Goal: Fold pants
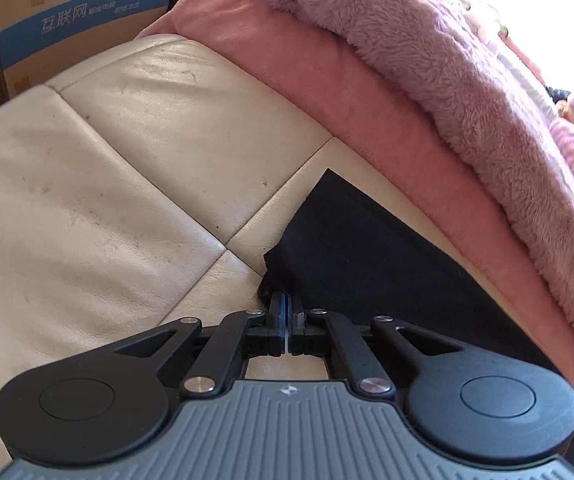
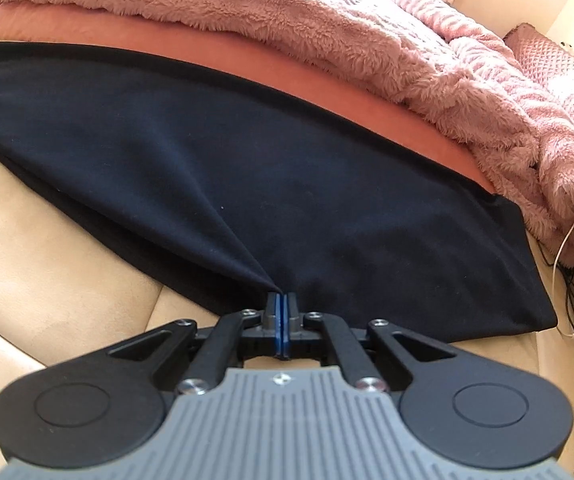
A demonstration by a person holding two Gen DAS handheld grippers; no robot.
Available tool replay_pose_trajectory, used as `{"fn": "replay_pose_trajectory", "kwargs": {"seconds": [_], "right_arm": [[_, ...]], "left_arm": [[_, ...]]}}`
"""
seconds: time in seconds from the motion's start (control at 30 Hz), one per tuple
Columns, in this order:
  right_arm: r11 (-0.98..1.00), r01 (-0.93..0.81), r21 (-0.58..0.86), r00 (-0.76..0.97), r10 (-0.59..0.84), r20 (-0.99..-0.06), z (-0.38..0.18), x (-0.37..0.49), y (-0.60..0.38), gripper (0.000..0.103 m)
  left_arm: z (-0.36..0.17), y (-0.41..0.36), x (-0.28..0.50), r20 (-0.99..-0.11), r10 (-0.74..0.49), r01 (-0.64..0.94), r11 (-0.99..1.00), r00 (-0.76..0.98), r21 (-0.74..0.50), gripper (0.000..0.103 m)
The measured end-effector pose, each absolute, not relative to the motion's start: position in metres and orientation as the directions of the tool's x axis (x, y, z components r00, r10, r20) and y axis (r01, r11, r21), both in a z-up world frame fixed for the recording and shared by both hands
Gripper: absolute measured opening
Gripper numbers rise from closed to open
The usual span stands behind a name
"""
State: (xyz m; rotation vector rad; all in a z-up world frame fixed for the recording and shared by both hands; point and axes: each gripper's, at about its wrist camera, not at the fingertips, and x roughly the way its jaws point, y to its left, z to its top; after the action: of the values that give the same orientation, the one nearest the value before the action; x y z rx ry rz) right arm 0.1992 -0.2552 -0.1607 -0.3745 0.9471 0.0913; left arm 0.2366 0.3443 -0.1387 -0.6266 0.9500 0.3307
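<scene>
- Pants (image 2: 271,168), dark navy, lie spread across a cream leather cushion (image 1: 135,152), their far edge against a pink sheet (image 2: 247,60).
- Left gripper (image 1: 285,304) has its jaws closed on a bunched corner of the fabric.
- Right gripper (image 2: 282,300) has its jaws pinched shut on the near edge, pulling creases toward them.
- Fluffy pink blanket (image 2: 287,12) is piled beyond the sheet.
- Cardboard box (image 1: 83,20) stands behind the cushion.
</scene>
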Motion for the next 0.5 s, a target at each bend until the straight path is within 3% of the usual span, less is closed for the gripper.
{"fn": "replay_pose_trajectory", "kwargs": {"seconds": [0.07,0.13,0.27,0.37,0.5], "right_arm": [[0.935,-0.244,-0.257,0.574,-0.074,-0.815,-0.16,0.201,-0.257,0.0],[0.936,-0.25,-0.248,0.561,-0.069,-0.825,-0.16,0.201,-0.261,0.002],[0.952,-0.23,-0.202,0.557,-0.041,-0.83,-0.152,0.189,-0.272,0.012],[0.977,-0.173,-0.127,0.61,0.005,-0.793,-0.135,0.183,-0.282,0.014],[0.992,-0.094,-0.088,0.679,0.0,-0.734,-0.121,0.19,-0.288,0.014]], "left_arm": [[-0.134,0.343,0.231,-0.862,0.056,-0.545,0.795,0.504,-0.267,0.003],[-0.13,0.347,0.221,-0.865,0.04,-0.56,0.777,0.501,-0.289,0.013],[-0.125,0.355,0.198,-0.786,-0.06,-0.564,0.662,0.616,-0.493,0.053],[-0.137,0.359,0.191,-0.728,-0.119,-0.582,0.52,0.675,-0.625,0.057],[-0.152,0.346,0.198,-0.733,-0.099,-0.61,0.487,0.673,-0.626,0.056]]}}
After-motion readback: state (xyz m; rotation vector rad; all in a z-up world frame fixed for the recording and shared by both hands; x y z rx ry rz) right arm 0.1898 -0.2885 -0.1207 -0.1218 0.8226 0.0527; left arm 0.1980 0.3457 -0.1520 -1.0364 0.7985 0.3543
